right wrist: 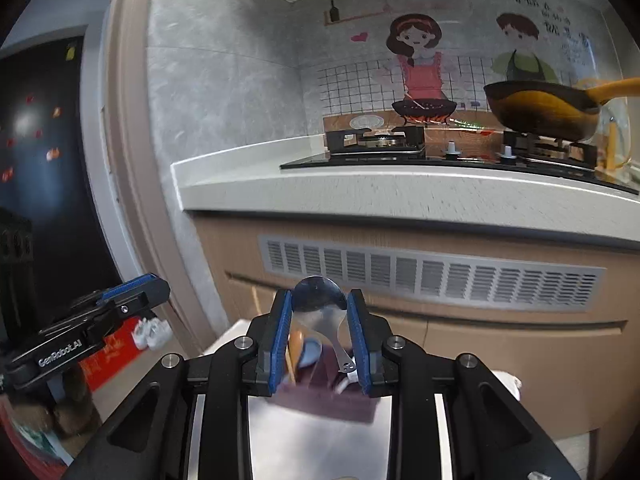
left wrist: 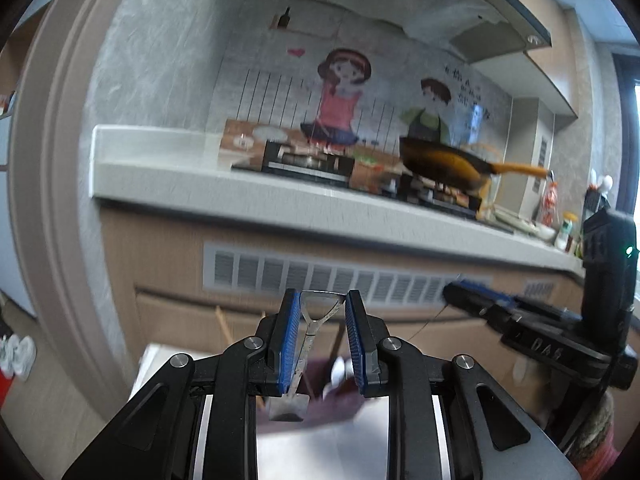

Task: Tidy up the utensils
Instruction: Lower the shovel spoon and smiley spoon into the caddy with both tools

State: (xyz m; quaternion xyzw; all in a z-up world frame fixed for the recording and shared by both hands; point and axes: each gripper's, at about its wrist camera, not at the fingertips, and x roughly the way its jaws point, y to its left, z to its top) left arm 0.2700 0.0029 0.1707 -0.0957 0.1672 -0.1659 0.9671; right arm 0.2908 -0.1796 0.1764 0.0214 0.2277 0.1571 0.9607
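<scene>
My left gripper (left wrist: 322, 300) is shut on a small metal spatula (left wrist: 312, 328), held by its triangular handle end with the blade hanging toward the camera. My right gripper (right wrist: 319, 300) is shut on a metal spoon (right wrist: 320, 304), bowl up between the blue pads. Below both grippers, blurred, is a dark purple holder (right wrist: 328, 400) on a white surface, with an orange-handled utensil (right wrist: 294, 350) and a pale blue one in it. The right gripper also shows in the left wrist view (left wrist: 476, 290), and the left gripper in the right wrist view (right wrist: 132, 284). Both are raised, facing the kitchen counter.
A grey counter (right wrist: 400, 192) holds a black gas hob (right wrist: 380, 144) with a dark frying pan (right wrist: 540, 112) on the right burner. Below it is a vent grille (right wrist: 432, 276) and wooden cabinet fronts. A door frame (right wrist: 124, 160) stands at the left. Bottles (left wrist: 564, 232) stand at the far right.
</scene>
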